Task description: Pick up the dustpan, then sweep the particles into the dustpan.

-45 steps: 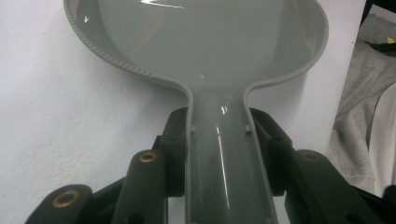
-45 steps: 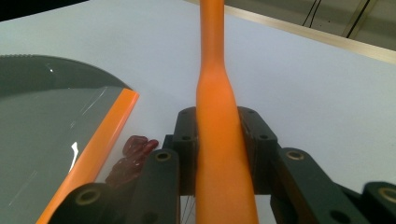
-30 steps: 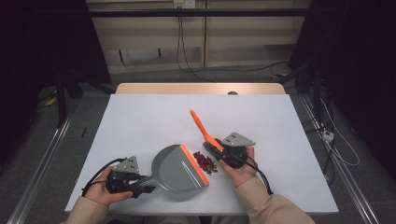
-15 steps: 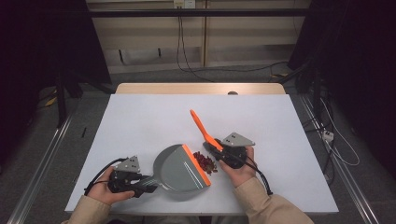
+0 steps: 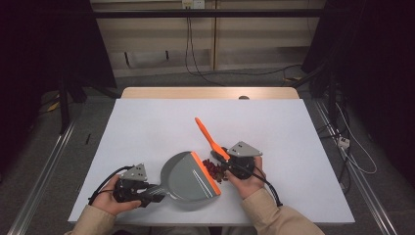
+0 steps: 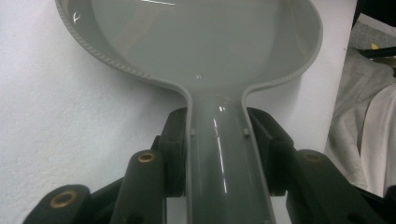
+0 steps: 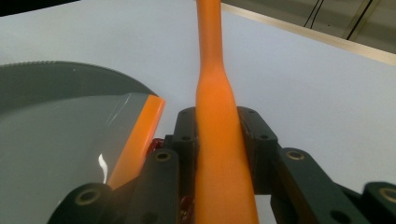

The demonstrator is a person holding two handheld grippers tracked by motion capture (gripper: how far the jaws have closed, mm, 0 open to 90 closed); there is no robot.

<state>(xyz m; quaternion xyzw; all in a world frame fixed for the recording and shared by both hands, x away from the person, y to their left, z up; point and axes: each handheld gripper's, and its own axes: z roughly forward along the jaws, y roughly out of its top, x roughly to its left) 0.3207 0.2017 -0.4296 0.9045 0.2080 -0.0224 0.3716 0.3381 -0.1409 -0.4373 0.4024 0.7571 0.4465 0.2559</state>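
Since a second ago: little change; grey plastic dustpan with orange lip (image 5: 188, 175) edged slightly toward the dark red crumbs (image 5: 212, 169). Left gripper (image 6: 216, 140) clamped on its handle. Right gripper (image 7: 218, 154) clamped on orange brush handle (image 5: 209, 138). Sweeping step; next, likely push crumbs over lip.

A grey dustpan (image 5: 188, 175) with an orange lip, an orange brush (image 5: 209, 138), dark red bits (image 5: 213, 169) between them, a white bench (image 5: 147, 122), black jaws.
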